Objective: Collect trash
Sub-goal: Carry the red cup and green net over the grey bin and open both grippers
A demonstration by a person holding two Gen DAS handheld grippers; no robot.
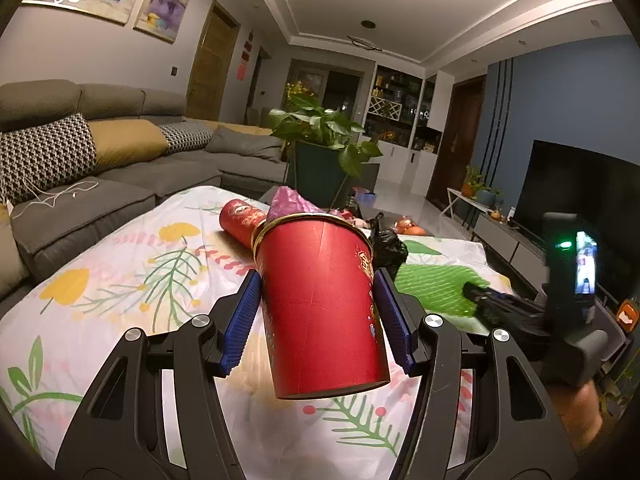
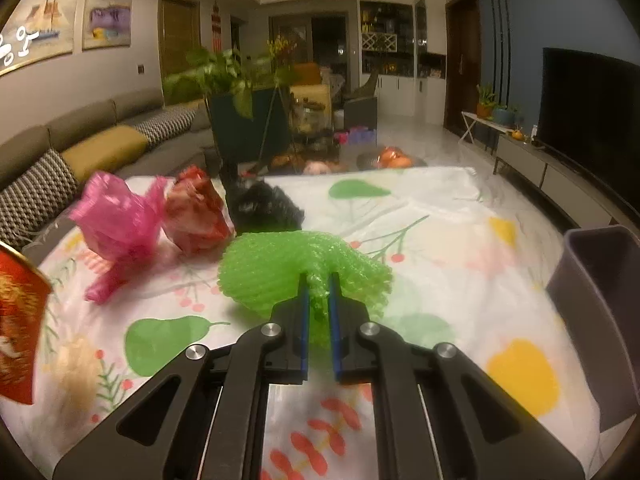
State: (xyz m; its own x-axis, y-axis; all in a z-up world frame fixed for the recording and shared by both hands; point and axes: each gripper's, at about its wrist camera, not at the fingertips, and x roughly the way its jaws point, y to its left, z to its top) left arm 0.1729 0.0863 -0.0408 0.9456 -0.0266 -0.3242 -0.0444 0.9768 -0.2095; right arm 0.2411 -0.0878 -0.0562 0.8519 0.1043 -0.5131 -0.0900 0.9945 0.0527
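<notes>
My left gripper [image 1: 316, 284] is shut on a red paper cup [image 1: 320, 304] with a gold rim, held above the flowered tablecloth; the cup's edge shows at far left in the right wrist view [image 2: 20, 320]. My right gripper [image 2: 319, 280] is shut on a green foam net [image 2: 280, 272] that rests on the cloth; the net also shows in the left wrist view [image 1: 436, 284]. On the table lie a pink plastic bag [image 2: 116, 228], a red crumpled wrapper [image 2: 196, 212], a black bag [image 2: 264, 204] and a red tube can [image 1: 240, 218].
A grey bin [image 2: 600, 300] stands at the table's right edge. The tablecloth [image 2: 440, 240] covers the table. A grey sofa [image 1: 120, 160] is to the left, a potted plant [image 1: 320, 128] beyond the table, a TV [image 1: 580, 184] on the right.
</notes>
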